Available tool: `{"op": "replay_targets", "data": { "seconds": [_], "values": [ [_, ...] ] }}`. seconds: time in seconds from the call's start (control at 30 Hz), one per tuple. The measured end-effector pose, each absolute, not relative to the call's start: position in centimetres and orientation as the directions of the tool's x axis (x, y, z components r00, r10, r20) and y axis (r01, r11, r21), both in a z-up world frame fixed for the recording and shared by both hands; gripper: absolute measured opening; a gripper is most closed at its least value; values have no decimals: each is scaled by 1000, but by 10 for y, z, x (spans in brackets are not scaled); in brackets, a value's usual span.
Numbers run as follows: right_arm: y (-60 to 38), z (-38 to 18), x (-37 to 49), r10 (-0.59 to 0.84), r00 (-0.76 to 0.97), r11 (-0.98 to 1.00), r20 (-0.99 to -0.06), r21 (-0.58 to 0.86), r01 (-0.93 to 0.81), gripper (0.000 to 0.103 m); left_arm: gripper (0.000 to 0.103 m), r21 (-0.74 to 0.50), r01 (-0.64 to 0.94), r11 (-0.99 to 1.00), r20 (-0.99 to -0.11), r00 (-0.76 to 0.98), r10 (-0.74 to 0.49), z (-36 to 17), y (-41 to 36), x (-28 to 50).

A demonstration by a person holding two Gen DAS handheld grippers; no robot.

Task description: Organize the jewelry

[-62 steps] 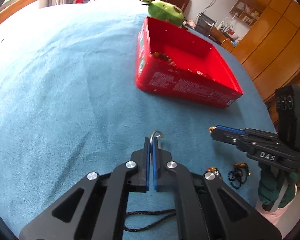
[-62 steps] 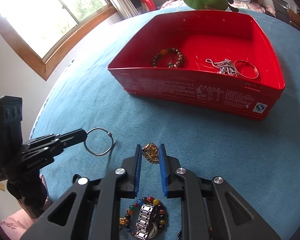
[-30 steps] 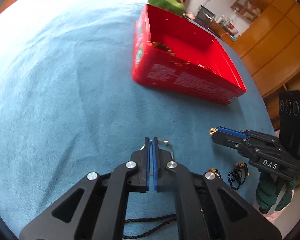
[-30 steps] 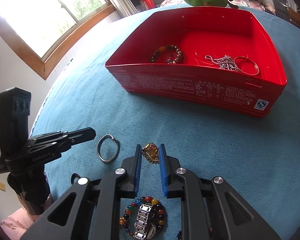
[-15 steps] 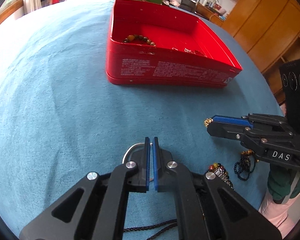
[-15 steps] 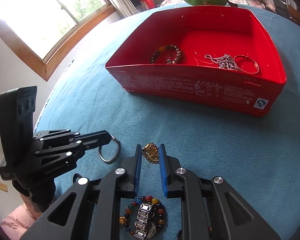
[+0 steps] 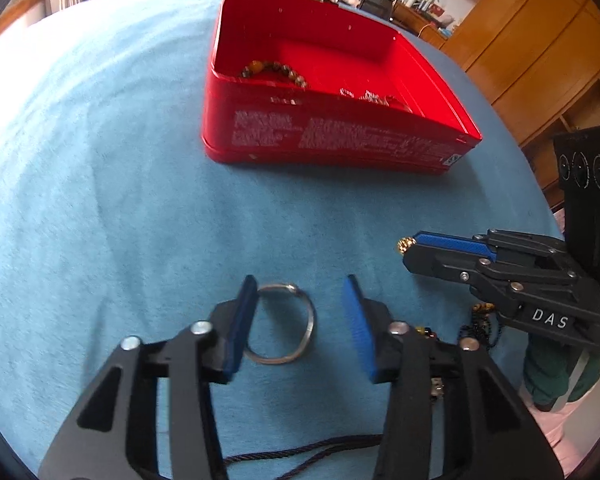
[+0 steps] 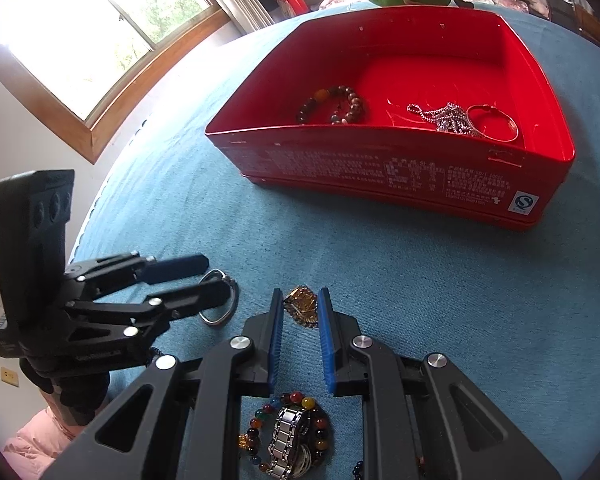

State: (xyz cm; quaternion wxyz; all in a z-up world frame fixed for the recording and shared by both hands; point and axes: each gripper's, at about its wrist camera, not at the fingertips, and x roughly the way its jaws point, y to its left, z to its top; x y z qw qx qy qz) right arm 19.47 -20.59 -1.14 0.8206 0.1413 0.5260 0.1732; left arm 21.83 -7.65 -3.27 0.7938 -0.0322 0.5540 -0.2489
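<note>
The left tongs (image 7: 300, 320) have just been opening, released around the silver ring (image 7: 280, 324) on the blue bench (image 7: 100, 200); the right tongs (image 8: 300, 320) clench a gold trinket (image 8: 302, 306).

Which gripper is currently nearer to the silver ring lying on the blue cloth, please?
Left. The left gripper has just opened, its jaws straddling the silver ring. The right gripper sits off to the side, holding a gold piece.

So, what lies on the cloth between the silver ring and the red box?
Nothing: in the left wrist view, only bare blue cloth runs from the silver ring up to the red box. The right wrist view shows the same.
</note>
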Motion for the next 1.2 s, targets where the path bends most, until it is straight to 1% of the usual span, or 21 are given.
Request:
{"op": "replay_targets", "data": {
  "seconds": [0.13,0.2,0.27,0.33,0.37,0.5,0.53,0.57,0.7,0.93,1.2],
  "values": [
    [-208,-11,194,434,388,900,-813,416,-135,17,26,-360,324,875,-872,218,-439,-42,-82,222],
    [-207,-11,194,436,387,898,-813,417,-137,17,24,-364,301,881,-875,215,-434,-45,-83,227],
    [-206,-10,193,438,387,898,-811,417,-141,17,24,-370,286,884,-876,211,-434,-47,-84,230],
    [-206,-10,193,438,388,898,-811,417,-142,17,28,-376,266,888,-877,209,-434,-48,-86,234],
    [-206,-10,193,439,388,897,-811,418,-142,17,28,-374,256,891,-879,210,-429,-49,-87,234],
    [-206,-10,193,438,388,898,-811,418,-140,17,25,-341,237,910,-888,235,-394,-48,-95,235],
    [-206,-10,193,439,388,897,-811,418,-141,17,19,-330,233,915,-891,244,-384,-48,-97,236],
    [-206,-10,193,440,387,897,-810,419,-141,17,8,-308,227,924,-896,257,-362,-49,-99,237],
    [-208,-10,193,437,390,898,-810,418,-139,17,0,-316,222,922,-888,272,-370,-49,-98,239],
    [-212,-8,192,439,398,896,-805,424,-131,17,0,-356,254,899,-864,278,-420,-40,-92,230],
    [-213,-1,189,439,415,896,-797,423,-136,17,0,-380,277,883,-818,346,-460,-13,-82,224]
  ]
}}
